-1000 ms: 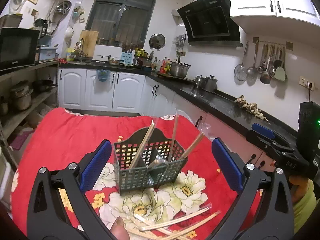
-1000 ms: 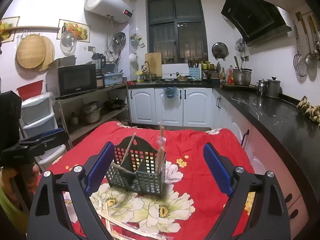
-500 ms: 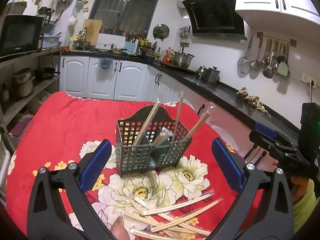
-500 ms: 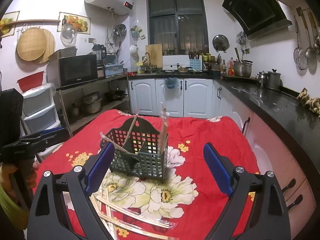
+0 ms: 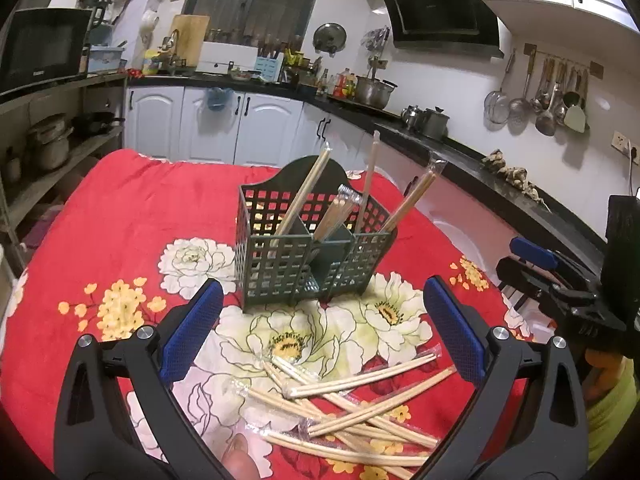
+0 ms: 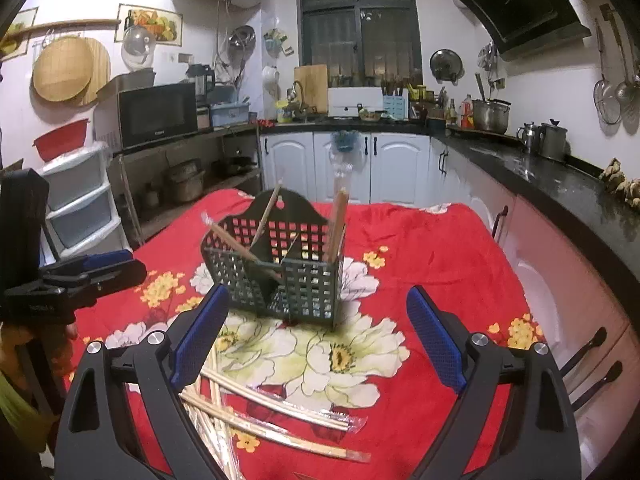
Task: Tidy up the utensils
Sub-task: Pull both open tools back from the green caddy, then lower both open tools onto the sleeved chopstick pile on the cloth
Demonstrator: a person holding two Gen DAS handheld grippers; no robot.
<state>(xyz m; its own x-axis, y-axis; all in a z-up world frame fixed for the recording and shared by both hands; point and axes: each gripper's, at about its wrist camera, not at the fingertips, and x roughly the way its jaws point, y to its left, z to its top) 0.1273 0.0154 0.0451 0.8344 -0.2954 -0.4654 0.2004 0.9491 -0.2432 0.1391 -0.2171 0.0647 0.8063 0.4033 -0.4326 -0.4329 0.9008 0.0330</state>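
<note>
A dark green mesh utensil caddy [image 5: 308, 252] [image 6: 276, 276] stands on the red flowered tablecloth [image 5: 120, 232] [image 6: 432, 264]. Several wrapped wooden chopstick pairs lean in its compartments. A loose pile of wrapped chopsticks [image 5: 352, 404] [image 6: 256, 412] lies on the cloth in front of it. My left gripper [image 5: 324, 340] hangs open over that pile, nothing between its blue pads. My right gripper [image 6: 316, 336] is open too, just short of the caddy, the pile under its left finger. Each gripper shows at the edge of the other's view.
The table sits in a kitchen. A black counter with pots [image 6: 544, 148] and white cabinets [image 5: 224, 128] runs along the right and back. Shelves with a microwave [image 6: 156, 114] and plastic drawers [image 6: 80, 200] stand left. The person's yellow-green sleeve [image 5: 612, 404] shows at the right.
Both views have tilted down and drawn back over the table, so the caddy sits higher in frame and the loose chopstick pile has come fully into view. Both grippers stay open.
</note>
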